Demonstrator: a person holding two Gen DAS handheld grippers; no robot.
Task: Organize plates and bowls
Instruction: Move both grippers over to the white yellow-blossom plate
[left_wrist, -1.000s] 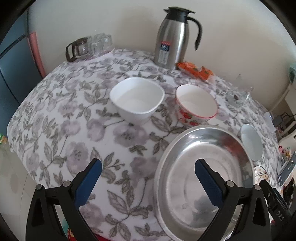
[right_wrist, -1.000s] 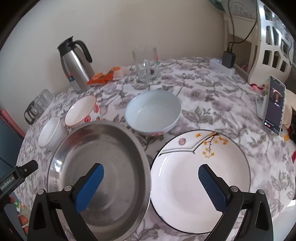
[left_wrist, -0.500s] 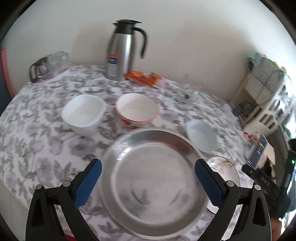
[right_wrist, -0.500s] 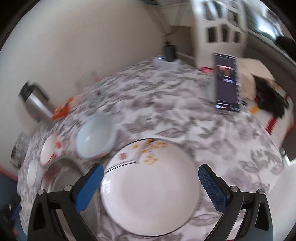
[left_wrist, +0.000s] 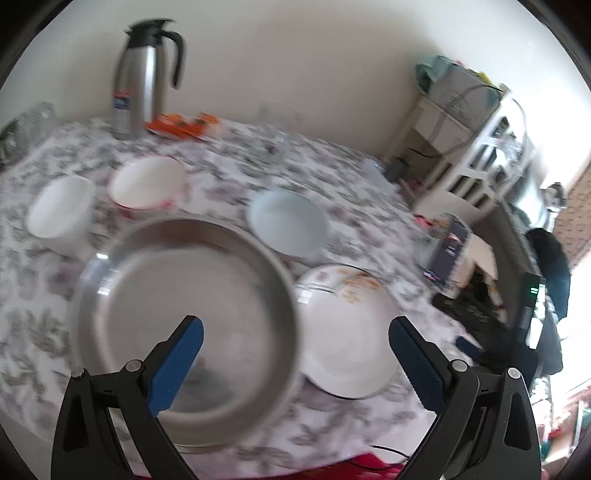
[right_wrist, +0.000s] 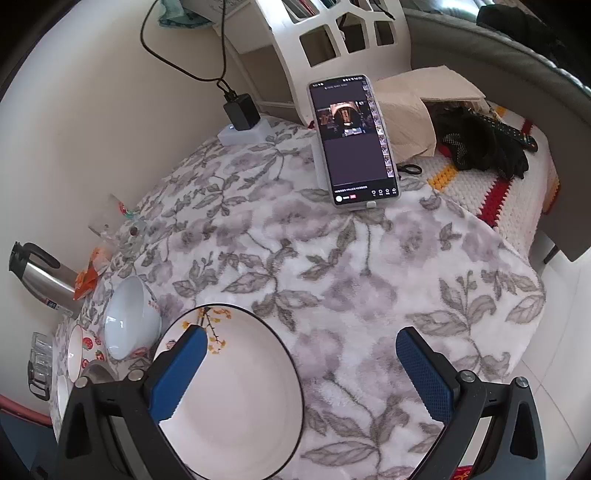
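A wide steel basin (left_wrist: 184, 314) lies on the flowered tablecloth under my open left gripper (left_wrist: 295, 354), whose left finger hangs over it. To its right is a white plate with yellow flowers (left_wrist: 347, 332) (right_wrist: 229, 398). Behind them sit a pale blue bowl (left_wrist: 288, 221) (right_wrist: 127, 321), a red-rimmed strawberry bowl (left_wrist: 147, 182) (right_wrist: 79, 350) and a square white bowl (left_wrist: 59, 206). My right gripper (right_wrist: 301, 369) is open and empty above the plate's right edge, its left finger over the plate.
A steel thermos (left_wrist: 142, 74) (right_wrist: 40, 277), orange packets (left_wrist: 181, 123) and a glass mug (right_wrist: 110, 221) stand at the back. A phone (right_wrist: 352, 140) leans upright near the table's far edge, with a charger (right_wrist: 242, 112) and white shelf (left_wrist: 476, 147) beyond.
Both grippers swung right: the left view now takes in the blue bowl and plate, and the right view has turned to the phone and table edge. Both stay open.
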